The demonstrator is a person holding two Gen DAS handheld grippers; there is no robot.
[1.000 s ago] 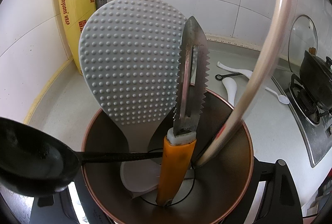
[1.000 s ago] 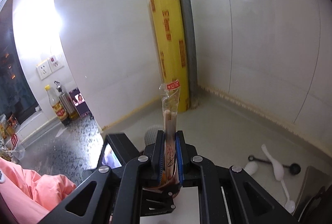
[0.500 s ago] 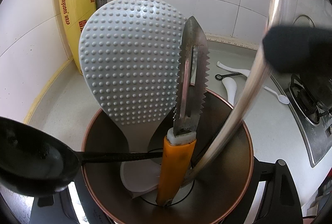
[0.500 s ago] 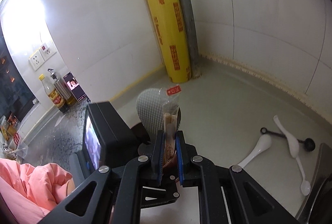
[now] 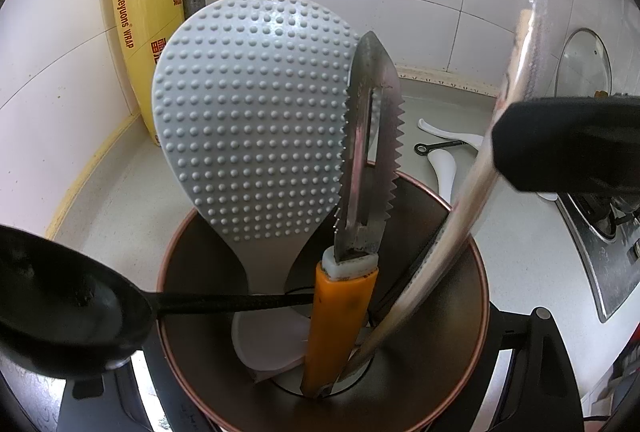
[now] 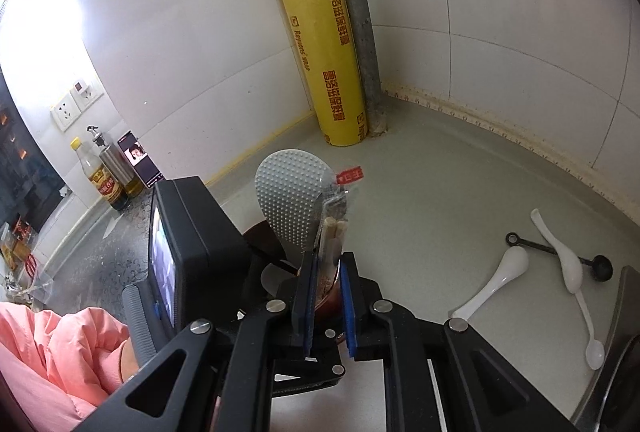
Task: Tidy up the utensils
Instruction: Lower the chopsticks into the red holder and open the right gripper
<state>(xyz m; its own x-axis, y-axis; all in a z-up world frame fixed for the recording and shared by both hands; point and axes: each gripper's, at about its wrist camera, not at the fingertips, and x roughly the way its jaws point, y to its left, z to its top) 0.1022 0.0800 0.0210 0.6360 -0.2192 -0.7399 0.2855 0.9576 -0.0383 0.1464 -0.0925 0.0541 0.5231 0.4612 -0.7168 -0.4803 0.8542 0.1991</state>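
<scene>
Utensil holder [image 5: 440,360], a brown round cup, stands on the counter [image 6: 440,191] out from the back corner. It sits between the fingers of the left tool [image 5: 344,324], which is clamped on its sides. Inside stand a grey dimpled rice paddle [image 5: 248,111], head up. Beside it is an orange-handled peeler [image 5: 340,320] with its serrated steel blade upward. A black ladle [image 5: 68,312] lies with its handle across the rim and its bowl hanging outside, toward the left. A white spoon bowl rests at the bottom.

Wrapped chopsticks [image 5: 452,236], in a clear sleeve with a red tab, lean with the lower end inside the holder against its right wall. The right tool [image 6: 326,264] pinches the sleeve, with its blue pads close on either side.

Yellow cling-wrap roll [image 6: 320,31] stands upright in the back corner against a grey pipe [image 6: 352,11]. Toward the counter's hob-side edge lie two white soup spoons [image 6: 496,288], a slim white spoon [image 6: 588,324] and a small black measuring spoon [image 6: 532,244], the black one crossing under a white one. A pink sleeve [image 6: 52,352] shows at the lower left of the right wrist view.
</scene>
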